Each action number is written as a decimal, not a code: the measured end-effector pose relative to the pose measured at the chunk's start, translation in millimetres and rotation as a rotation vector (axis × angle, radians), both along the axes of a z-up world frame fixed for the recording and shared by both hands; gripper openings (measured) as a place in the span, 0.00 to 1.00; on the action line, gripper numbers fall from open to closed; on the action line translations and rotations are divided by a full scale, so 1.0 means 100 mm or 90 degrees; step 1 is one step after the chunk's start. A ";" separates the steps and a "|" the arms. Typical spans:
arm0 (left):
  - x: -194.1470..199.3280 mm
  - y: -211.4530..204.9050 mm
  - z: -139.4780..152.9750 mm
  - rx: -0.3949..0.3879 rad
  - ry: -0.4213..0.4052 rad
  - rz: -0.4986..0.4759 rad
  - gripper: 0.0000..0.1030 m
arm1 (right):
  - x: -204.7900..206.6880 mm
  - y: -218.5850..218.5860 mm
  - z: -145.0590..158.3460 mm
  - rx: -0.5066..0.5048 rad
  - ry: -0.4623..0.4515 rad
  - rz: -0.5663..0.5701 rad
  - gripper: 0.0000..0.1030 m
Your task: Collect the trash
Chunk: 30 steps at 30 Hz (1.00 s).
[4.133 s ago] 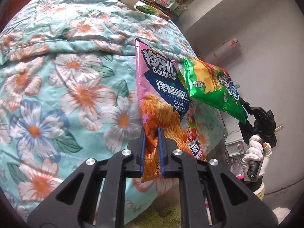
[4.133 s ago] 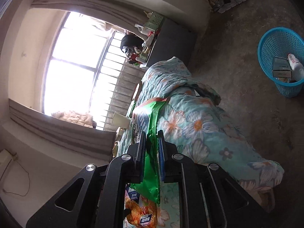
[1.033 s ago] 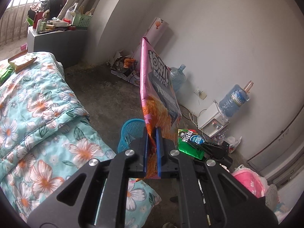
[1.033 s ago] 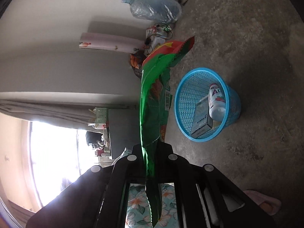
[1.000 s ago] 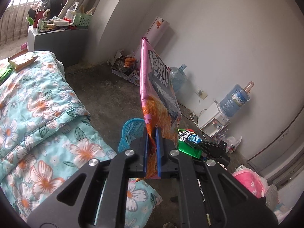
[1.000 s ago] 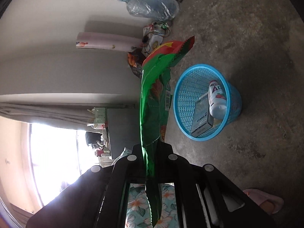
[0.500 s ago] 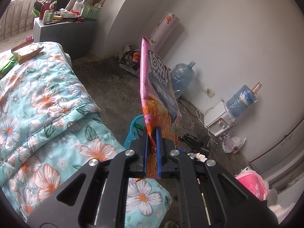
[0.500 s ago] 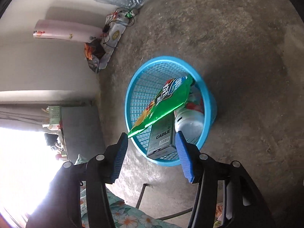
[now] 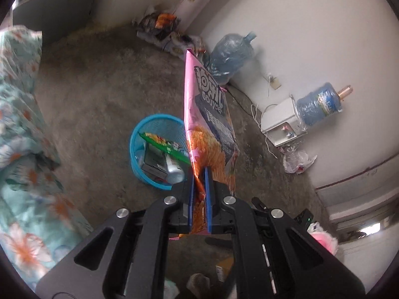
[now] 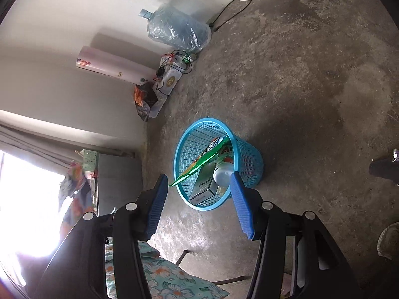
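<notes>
I am holding the pink snack bag [image 9: 208, 114] in my left gripper [image 9: 199, 182] — its blue pads are pinched tight on the bag's lower edge, and the bag is standing up edge-on in front of the camera. Beyond it, the blue mesh basket [image 9: 139, 172] is sitting on the bare concrete floor [image 9: 99, 94], just left of the bag in the left wrist view.

My right gripper [image 10: 197, 185] is hanging over the floor near the basket [image 10: 251, 164] with its jaws spread wide and nothing between them. The green snack bag [image 10: 199, 164] is lying slanted inside the basket, one corner poking out over the rim toward the gripper. Under it I am seeing a grey box [image 10: 203, 189] marked CABLE and a white bottle [image 10: 223, 172].

Off to the sides — a floral quilt [image 9: 17, 124] is filling the left edge of the left wrist view, and a large water jug [image 10: 177, 31] is lying against the white wall [image 10: 62, 20], beside a rolled-up sheet [image 10: 112, 67].
</notes>
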State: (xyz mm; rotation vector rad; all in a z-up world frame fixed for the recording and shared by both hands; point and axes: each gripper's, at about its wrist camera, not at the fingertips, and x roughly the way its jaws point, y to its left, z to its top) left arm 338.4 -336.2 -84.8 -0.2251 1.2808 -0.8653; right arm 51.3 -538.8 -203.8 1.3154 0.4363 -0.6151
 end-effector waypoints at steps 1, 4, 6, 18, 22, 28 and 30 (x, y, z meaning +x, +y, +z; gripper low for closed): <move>0.09 -0.12 -0.16 0.003 0.046 0.014 0.06 | -0.01 -0.02 0.04 -0.008 -0.006 0.003 0.49; 0.26 -0.43 -0.63 0.029 0.138 0.053 0.06 | -0.06 -0.01 0.13 -0.036 -0.009 -0.005 0.49; 0.34 -0.60 -0.91 0.045 0.179 0.085 0.06 | -0.08 -0.01 0.14 -0.033 -0.006 -0.010 0.49; 0.58 -0.92 -2.10 0.035 0.341 0.225 0.38 | -0.10 -0.05 0.02 0.008 -0.016 -0.019 0.49; 0.57 -0.87 -1.96 0.014 0.328 0.217 0.38 | -0.10 -0.04 0.02 0.009 -0.019 -0.021 0.49; 0.56 -0.73 -1.29 -0.024 0.253 0.159 0.43 | -0.03 0.02 0.13 -0.018 -0.027 -0.001 0.49; 0.50 -0.60 -0.97 -0.048 0.224 0.132 0.43 | 0.01 0.06 0.20 -0.030 -0.032 0.010 0.49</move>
